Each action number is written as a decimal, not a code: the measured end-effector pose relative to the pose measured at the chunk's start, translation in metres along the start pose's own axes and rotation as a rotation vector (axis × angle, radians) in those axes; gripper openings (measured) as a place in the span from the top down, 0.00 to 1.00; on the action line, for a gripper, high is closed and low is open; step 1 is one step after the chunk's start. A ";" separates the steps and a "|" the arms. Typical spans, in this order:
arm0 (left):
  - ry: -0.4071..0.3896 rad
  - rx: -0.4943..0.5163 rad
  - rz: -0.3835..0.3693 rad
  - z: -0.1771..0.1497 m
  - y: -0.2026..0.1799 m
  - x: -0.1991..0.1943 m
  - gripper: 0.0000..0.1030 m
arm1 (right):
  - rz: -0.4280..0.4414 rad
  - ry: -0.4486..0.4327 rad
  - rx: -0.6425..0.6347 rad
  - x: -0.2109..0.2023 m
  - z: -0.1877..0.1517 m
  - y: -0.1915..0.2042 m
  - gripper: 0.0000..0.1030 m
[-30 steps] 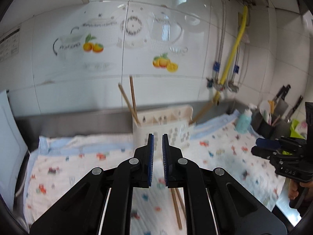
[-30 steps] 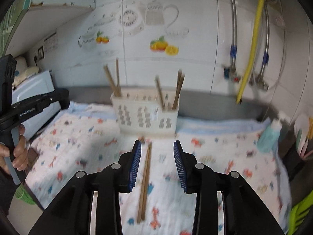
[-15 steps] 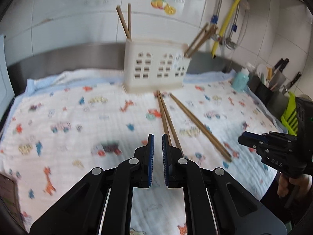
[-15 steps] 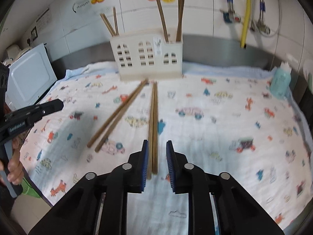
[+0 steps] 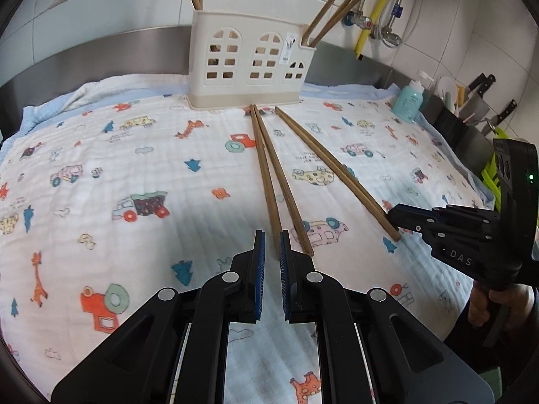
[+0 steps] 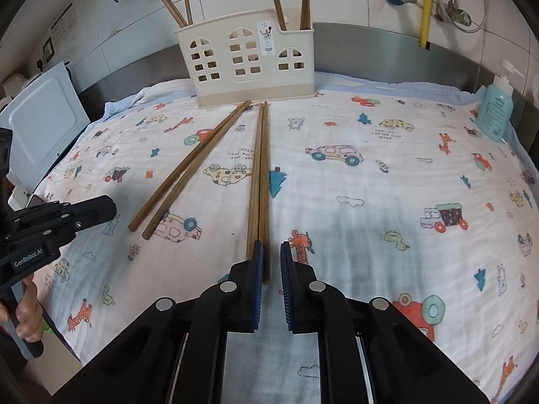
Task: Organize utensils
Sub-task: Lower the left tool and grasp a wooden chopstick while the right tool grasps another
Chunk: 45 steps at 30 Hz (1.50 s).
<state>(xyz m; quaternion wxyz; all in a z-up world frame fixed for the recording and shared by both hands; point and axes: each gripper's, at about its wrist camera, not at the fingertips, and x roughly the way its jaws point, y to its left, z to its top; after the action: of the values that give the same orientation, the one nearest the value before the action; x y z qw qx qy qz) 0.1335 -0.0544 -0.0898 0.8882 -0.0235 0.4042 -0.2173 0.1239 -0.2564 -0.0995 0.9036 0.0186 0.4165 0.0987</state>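
A cream utensil holder [image 5: 249, 60] [image 6: 246, 60] stands at the back of the cloth, with chopsticks upright in its left and right ends. Two pairs of brown chopsticks lie on the cloth, fanning out from its base. One pair [image 5: 273, 175] [image 6: 188, 168] ends just right of my left gripper [image 5: 271, 235] [image 6: 111, 207], which is shut on nothing. The other pair [image 6: 261, 175] [image 5: 333, 165] runs under my right gripper [image 6: 271, 245] [image 5: 401, 219]. Its jaws stand at a narrow gap, and one chopstick's end shows in that gap, lying on the cloth below, not pinched.
A cartoon-print cloth [image 5: 134, 168] covers the counter. A teal soap bottle [image 6: 495, 107] [image 5: 409, 101] stands at the right, with a dark rack of knives and utensils [image 5: 471, 111] beyond it. A white appliance [image 6: 43, 124] is at the left edge. A yellow hose and pipes [image 5: 380, 6] hang on the tiled wall.
Both grippers sank toward the cloth and tipped downward, so the lying chopsticks now sit right in front of them. The right jaws closed from a wide gap; the left stayed shut.
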 end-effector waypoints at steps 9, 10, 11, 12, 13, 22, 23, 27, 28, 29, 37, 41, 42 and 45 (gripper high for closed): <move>0.032 0.005 0.003 0.008 -0.004 0.023 0.91 | 0.007 0.012 -0.016 0.009 0.003 0.001 0.90; 0.034 0.005 0.004 0.009 -0.004 0.025 0.91 | 0.006 0.014 -0.018 0.010 0.003 0.001 0.90; 0.037 0.004 0.001 0.010 -0.004 0.027 0.91 | 0.005 0.014 -0.021 0.011 0.004 0.001 0.90; 0.039 0.004 0.003 0.011 -0.005 0.029 0.91 | 0.004 0.013 -0.024 0.011 0.004 0.001 0.90; 0.041 0.004 0.005 0.012 -0.004 0.030 0.91 | 0.003 0.012 -0.027 0.012 0.004 0.001 0.90; 0.063 -0.014 0.001 0.013 -0.005 0.042 0.90 | -0.023 0.000 -0.067 0.012 0.003 0.006 0.90; 0.065 -0.015 0.000 0.014 -0.005 0.043 0.90 | -0.028 -0.003 -0.074 0.012 0.002 0.007 0.90; 0.077 -0.023 -0.001 0.017 -0.005 0.046 0.90 | -0.036 -0.008 -0.083 0.012 0.001 0.008 0.90; 0.080 -0.025 0.000 0.018 -0.005 0.047 0.90 | -0.035 -0.009 -0.082 0.012 0.001 0.007 0.90; 0.082 -0.026 0.001 0.019 -0.005 0.048 0.90 | -0.034 -0.008 -0.080 0.012 0.001 0.007 0.90; 0.089 -0.027 0.004 0.021 -0.005 0.050 0.93 | -0.036 -0.008 -0.079 0.010 0.003 0.006 0.93; 0.072 -0.022 0.022 0.023 -0.003 0.044 0.94 | -0.040 -0.025 -0.085 0.002 0.006 0.007 0.93; 0.063 -0.020 0.024 0.024 -0.003 0.041 0.94 | -0.041 -0.032 -0.086 0.000 0.007 0.008 0.93; 0.035 -0.013 0.034 0.028 -0.001 0.031 0.94 | -0.046 -0.061 -0.091 -0.012 0.012 0.009 0.93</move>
<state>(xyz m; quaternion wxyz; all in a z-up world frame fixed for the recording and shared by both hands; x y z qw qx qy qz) 0.1713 -0.0715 -0.0930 0.8843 -0.0186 0.4216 -0.2000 0.1235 -0.2494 -0.0814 0.9179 -0.0292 0.3839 0.0963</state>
